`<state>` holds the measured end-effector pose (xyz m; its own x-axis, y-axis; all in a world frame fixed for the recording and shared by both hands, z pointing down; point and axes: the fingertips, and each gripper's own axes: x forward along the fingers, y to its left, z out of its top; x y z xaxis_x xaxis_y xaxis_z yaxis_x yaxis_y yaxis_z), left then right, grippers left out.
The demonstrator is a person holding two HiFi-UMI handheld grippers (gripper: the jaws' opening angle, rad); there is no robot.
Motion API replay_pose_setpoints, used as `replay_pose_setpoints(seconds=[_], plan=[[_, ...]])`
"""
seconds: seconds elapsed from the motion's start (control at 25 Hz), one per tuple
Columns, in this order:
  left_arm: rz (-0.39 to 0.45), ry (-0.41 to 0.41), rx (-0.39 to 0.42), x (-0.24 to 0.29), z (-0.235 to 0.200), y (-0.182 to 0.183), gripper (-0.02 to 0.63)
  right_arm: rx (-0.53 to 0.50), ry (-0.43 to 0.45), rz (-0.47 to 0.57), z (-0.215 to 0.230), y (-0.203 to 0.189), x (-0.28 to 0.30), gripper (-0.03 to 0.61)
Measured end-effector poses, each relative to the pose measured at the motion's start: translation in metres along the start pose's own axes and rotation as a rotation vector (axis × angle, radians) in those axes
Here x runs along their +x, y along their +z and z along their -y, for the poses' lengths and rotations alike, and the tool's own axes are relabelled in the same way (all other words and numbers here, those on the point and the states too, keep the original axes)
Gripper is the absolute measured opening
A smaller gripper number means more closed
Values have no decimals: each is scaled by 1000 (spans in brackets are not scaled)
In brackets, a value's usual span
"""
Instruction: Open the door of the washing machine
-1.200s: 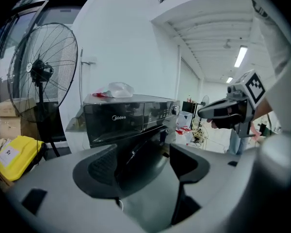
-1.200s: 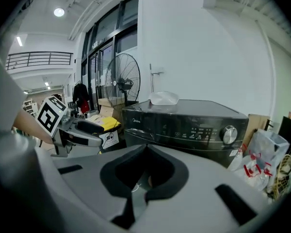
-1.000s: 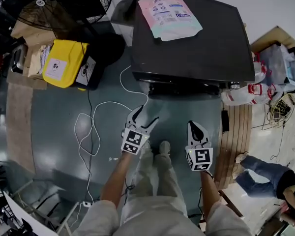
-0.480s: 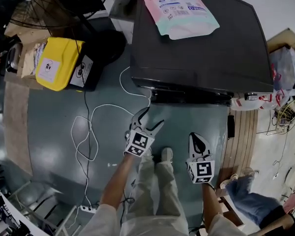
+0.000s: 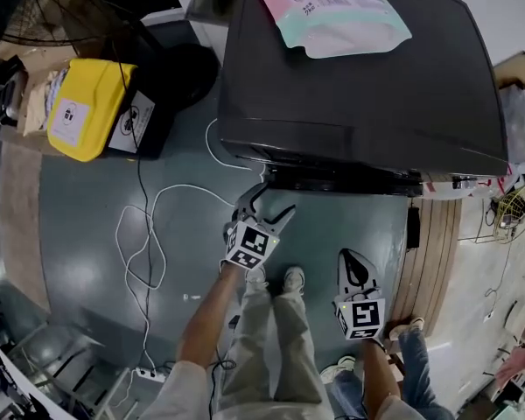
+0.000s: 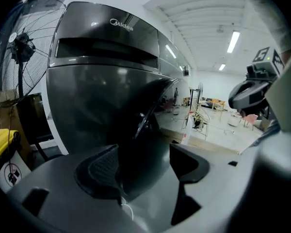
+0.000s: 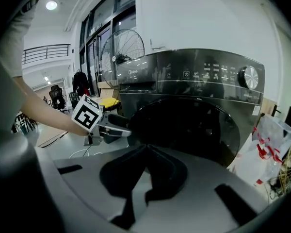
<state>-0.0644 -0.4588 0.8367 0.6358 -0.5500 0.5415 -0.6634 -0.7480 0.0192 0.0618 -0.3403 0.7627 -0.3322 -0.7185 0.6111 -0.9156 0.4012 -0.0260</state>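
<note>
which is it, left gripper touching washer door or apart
Cannot tell. In the right gripper view the left gripper sits at the edge of the washer door, but no contact or gap shows plainly.

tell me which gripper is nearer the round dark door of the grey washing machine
Left. The left gripper, open, sits close by the left edge of the round dark door; the right gripper, shut, hangs farther back from it.

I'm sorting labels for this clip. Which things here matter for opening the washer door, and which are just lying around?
For the job:
washing machine
its door
left gripper, open, near the door
right gripper, shut, farther off

Lying about:
detergent pouch on the machine's top
fan
yellow bag
white cable on the floor
</note>
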Motion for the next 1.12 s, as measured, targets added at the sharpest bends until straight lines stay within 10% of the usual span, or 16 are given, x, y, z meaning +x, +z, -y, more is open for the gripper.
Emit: replay_pose_setpoints(seconds=[1.12], plan=[[-18, -44, 41, 17, 20, -23, 209, 13, 41, -14, -32, -47, -18, -2]])
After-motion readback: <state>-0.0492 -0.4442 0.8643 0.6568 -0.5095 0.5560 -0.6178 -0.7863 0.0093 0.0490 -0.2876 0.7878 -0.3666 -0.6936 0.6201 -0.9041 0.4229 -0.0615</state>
